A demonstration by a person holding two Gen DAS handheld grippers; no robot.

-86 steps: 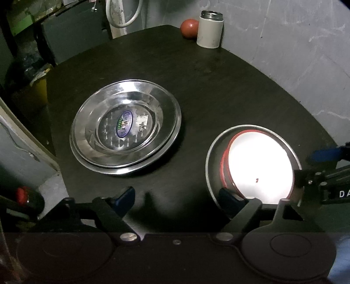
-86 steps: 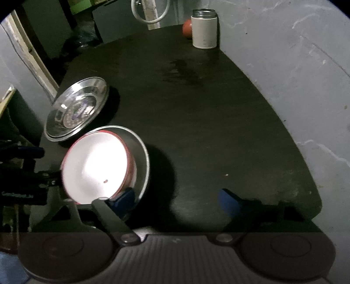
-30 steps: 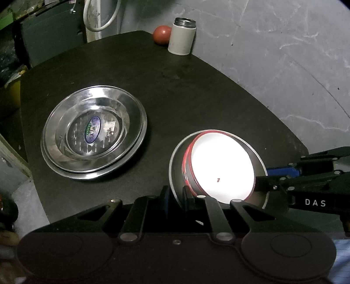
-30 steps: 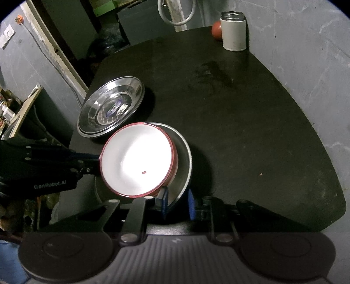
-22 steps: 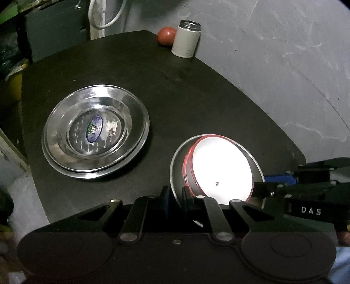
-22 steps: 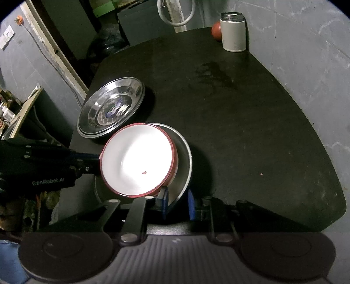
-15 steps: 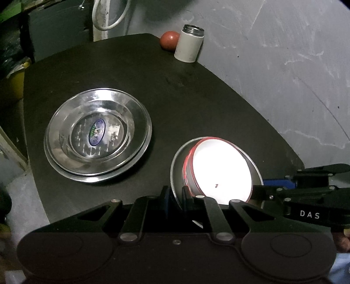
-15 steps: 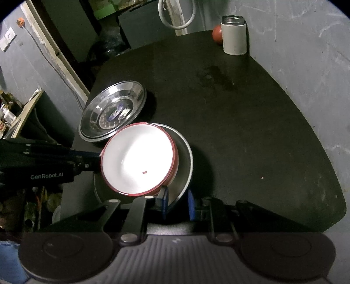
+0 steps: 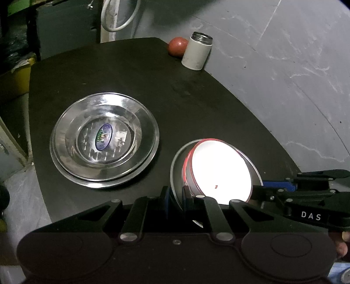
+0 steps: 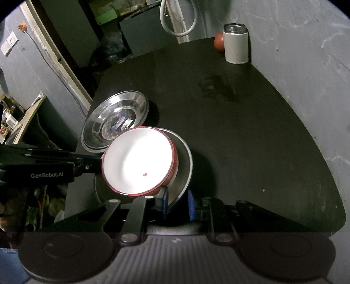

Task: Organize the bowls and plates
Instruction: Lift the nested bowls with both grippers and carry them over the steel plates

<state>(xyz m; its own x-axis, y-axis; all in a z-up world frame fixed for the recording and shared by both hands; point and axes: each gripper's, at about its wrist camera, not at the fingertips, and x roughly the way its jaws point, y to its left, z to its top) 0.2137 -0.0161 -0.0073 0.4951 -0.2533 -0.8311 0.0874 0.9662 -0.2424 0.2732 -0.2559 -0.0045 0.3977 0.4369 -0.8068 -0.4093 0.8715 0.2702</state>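
Observation:
A steel bowl (image 9: 178, 161) (image 10: 186, 166) holds a white bowl with a red rim (image 9: 218, 168) (image 10: 137, 159). Both are lifted above the black table (image 9: 196, 94). My left gripper (image 9: 175, 196) is shut on the steel bowl's near-left rim. My right gripper (image 10: 177, 201) is shut on its opposite rim; it also shows in the left wrist view (image 9: 275, 185). A stack of steel plates (image 9: 104, 138) (image 10: 114, 123) lies on the table to the left, a blue label in its centre.
A white canister with a steel lid (image 9: 196, 52) (image 10: 236, 43) and a red ball (image 9: 177, 46) stand at the table's far corner by the grey wall. Dark shelves and a white hose (image 10: 177, 19) lie beyond the table's far edge.
Both grippers closed on the steel bowl's rim and have lifted it with the white bowl. It has risen further, slightly toward the plates.

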